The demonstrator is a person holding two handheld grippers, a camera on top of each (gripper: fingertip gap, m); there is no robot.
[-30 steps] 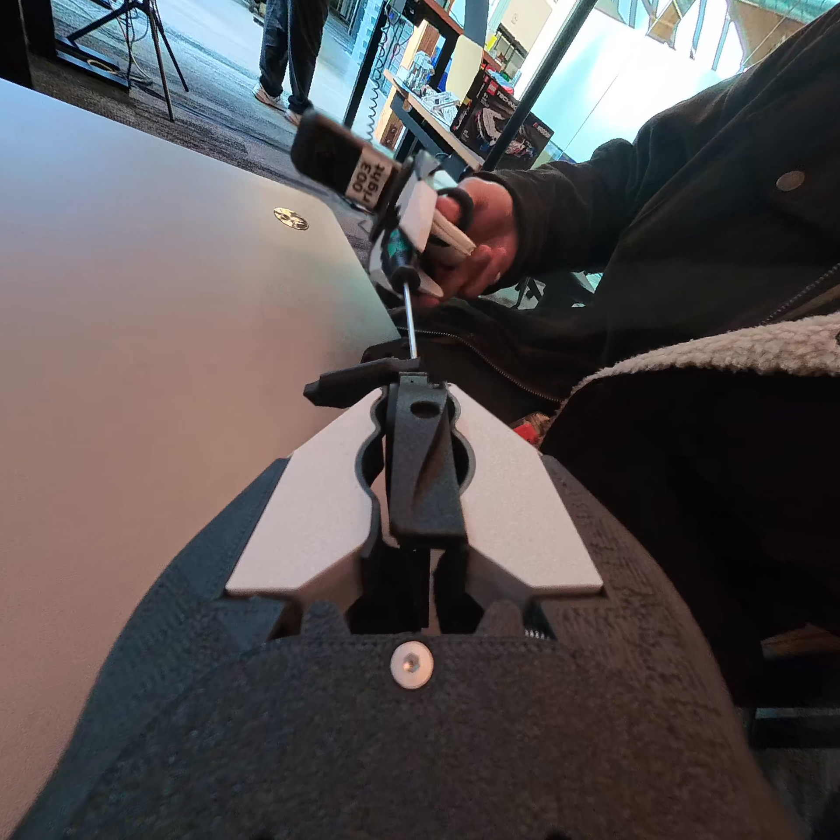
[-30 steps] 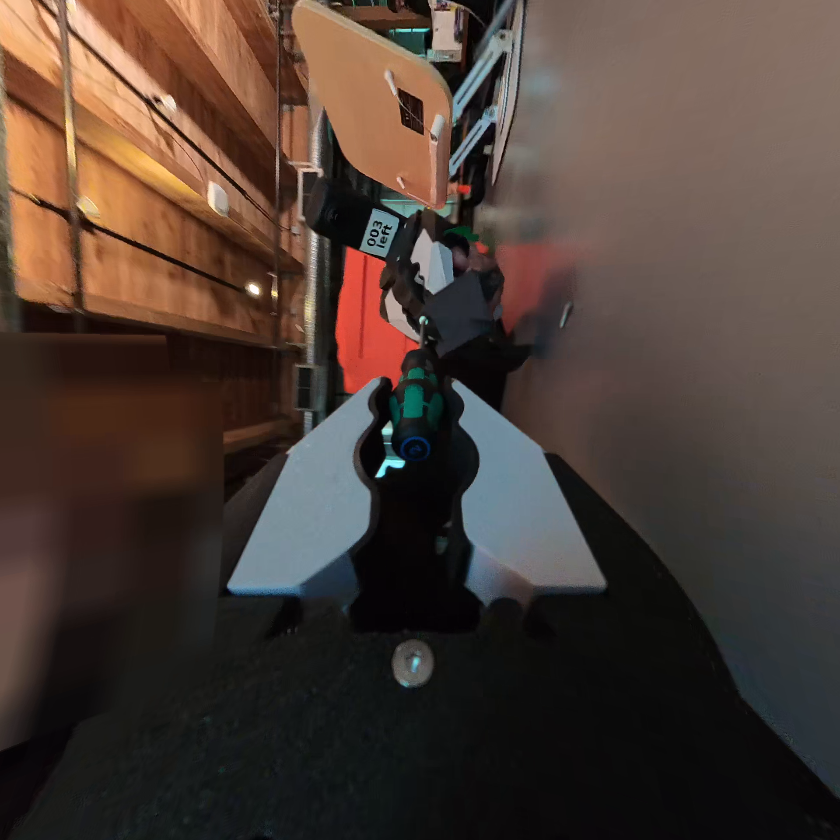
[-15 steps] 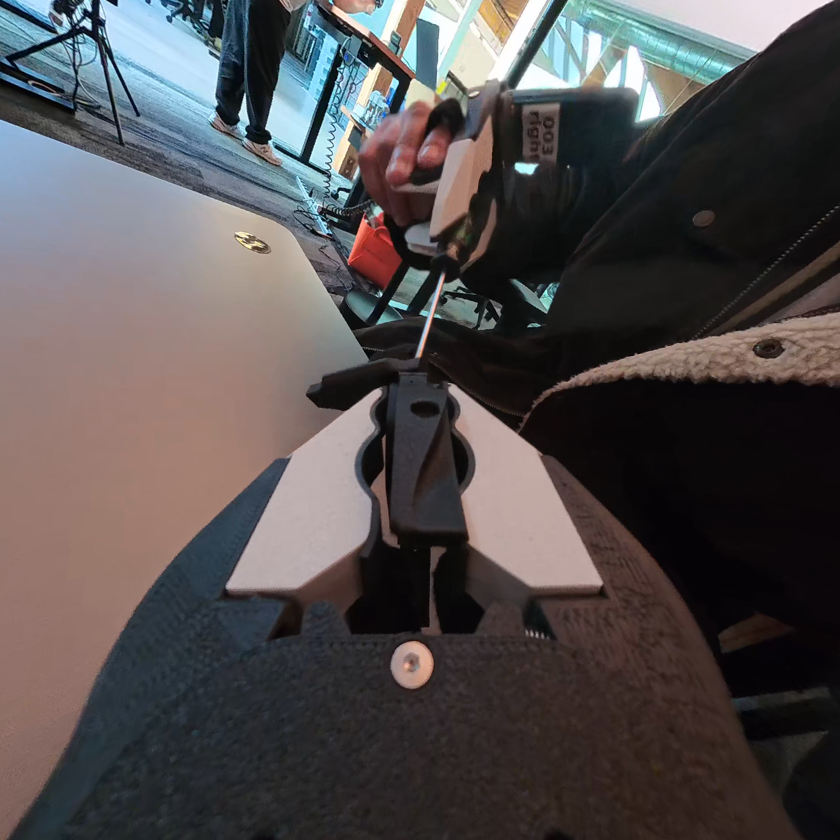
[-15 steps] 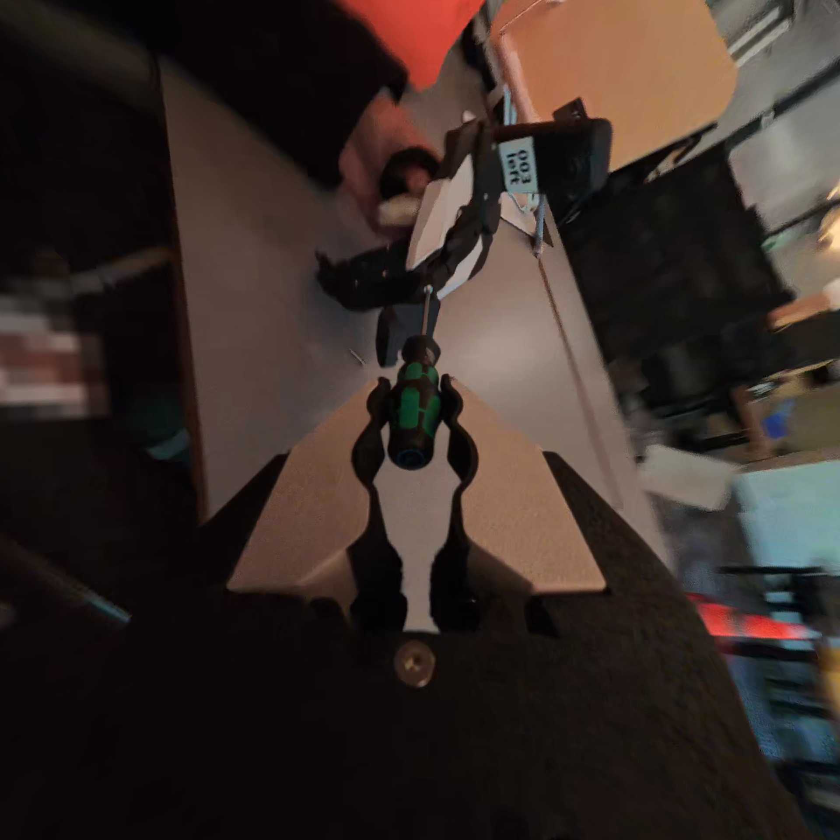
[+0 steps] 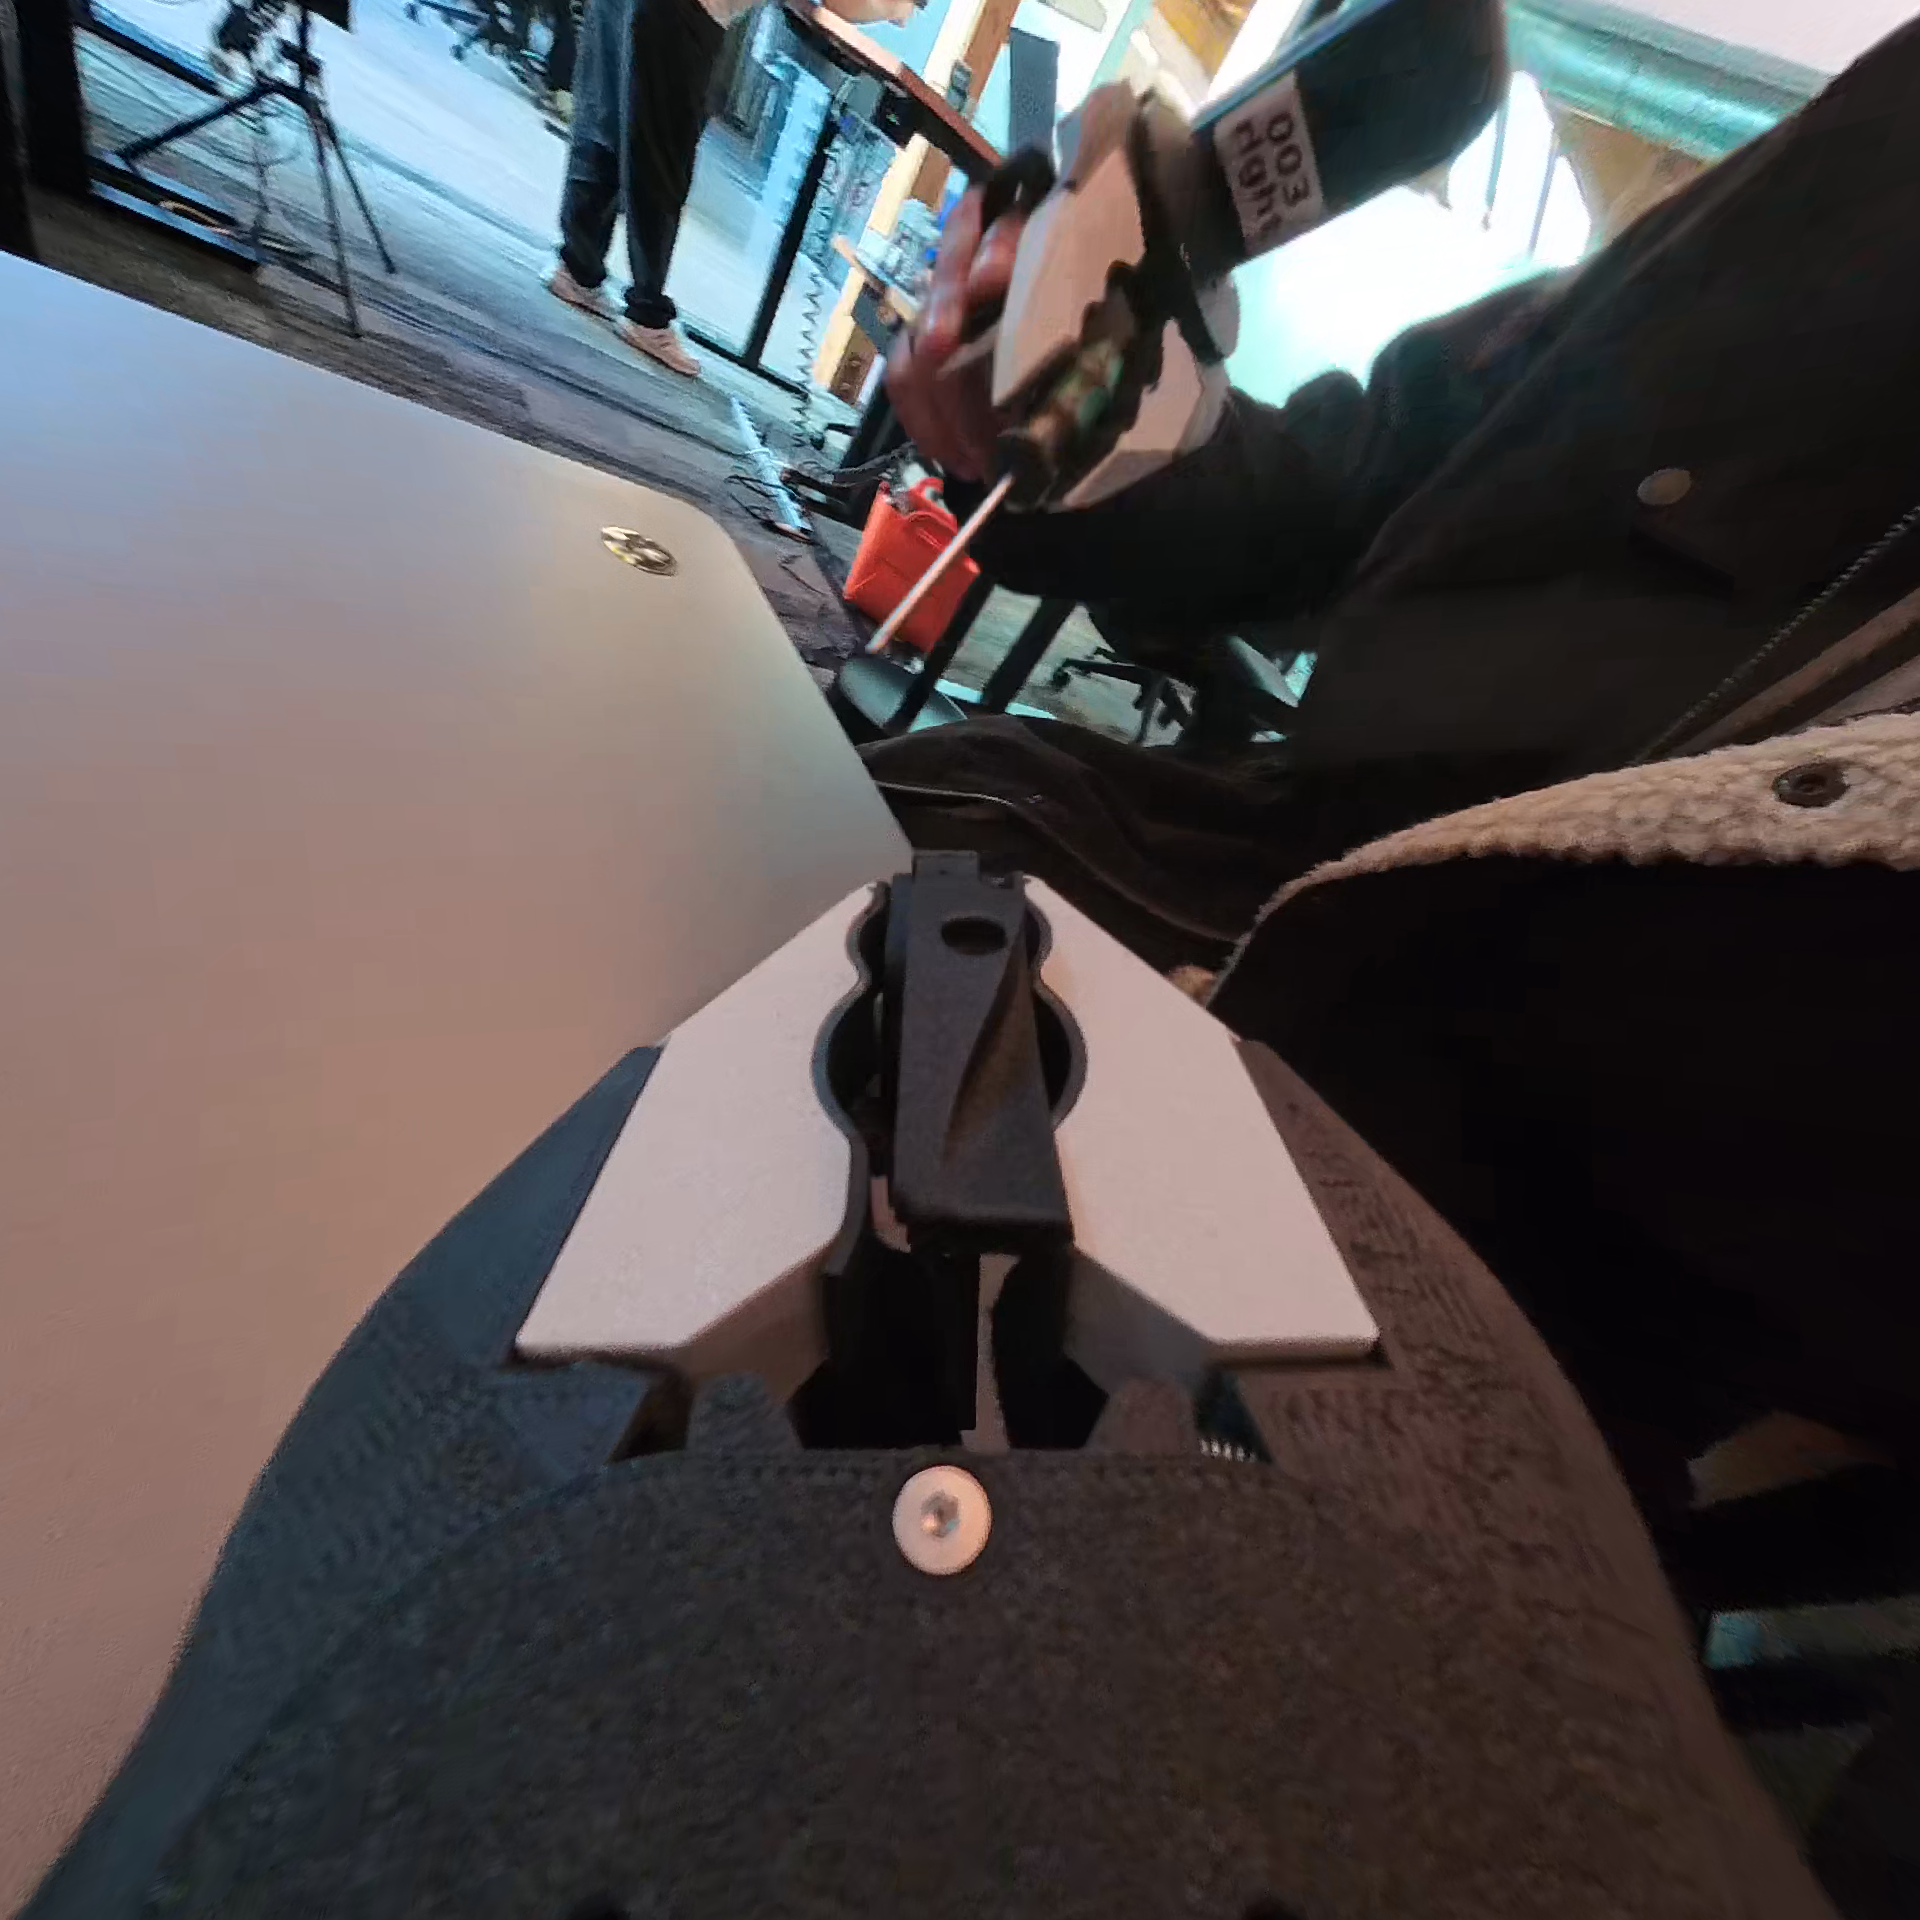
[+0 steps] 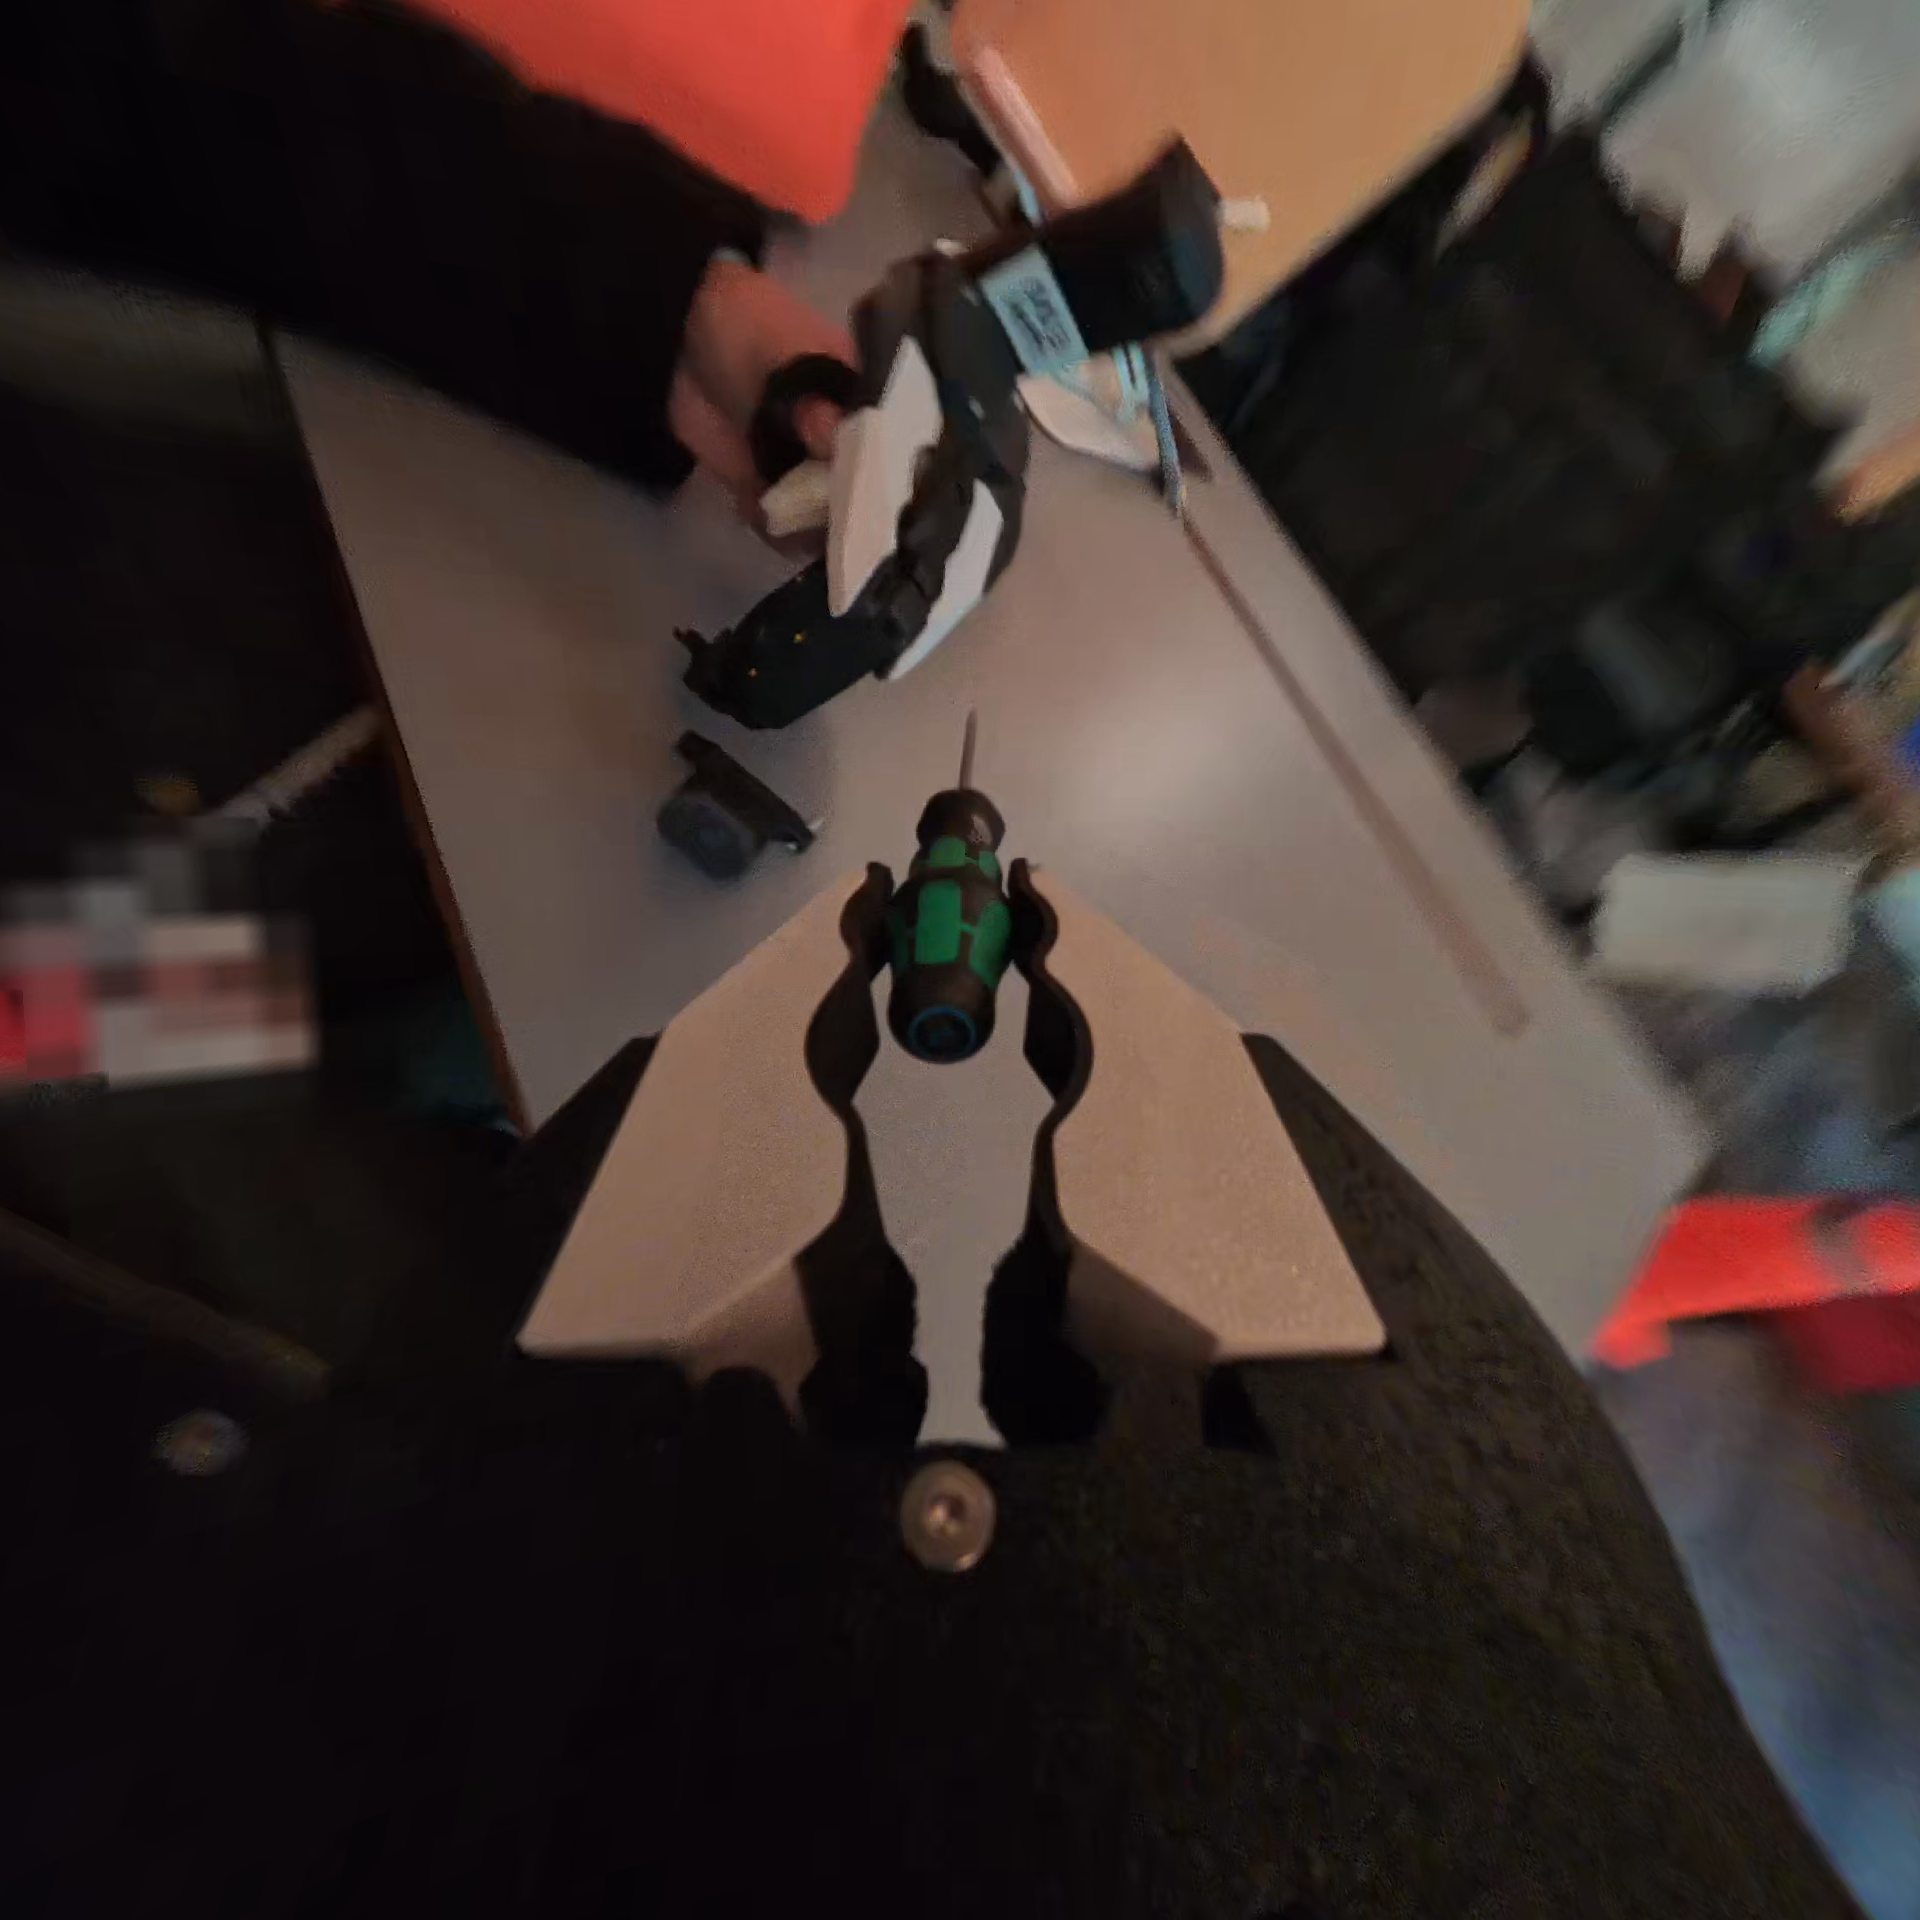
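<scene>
Right claw [image 6: 943, 914] clamps green-black screwdriver [image 6: 945, 935] by its handle, tip pointing at desk [image 6: 1195, 831] beyond small black piece [image 6: 727, 810], while left claw [image 5: 961, 925] pinches black printed part [image 5: 966, 1049], steadying it.

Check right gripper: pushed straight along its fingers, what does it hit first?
Likely the bare grey tabletop: the right gripper holds a green screwdriver whose tip leads, passing right of the small black part. Depth unclear.
</scene>
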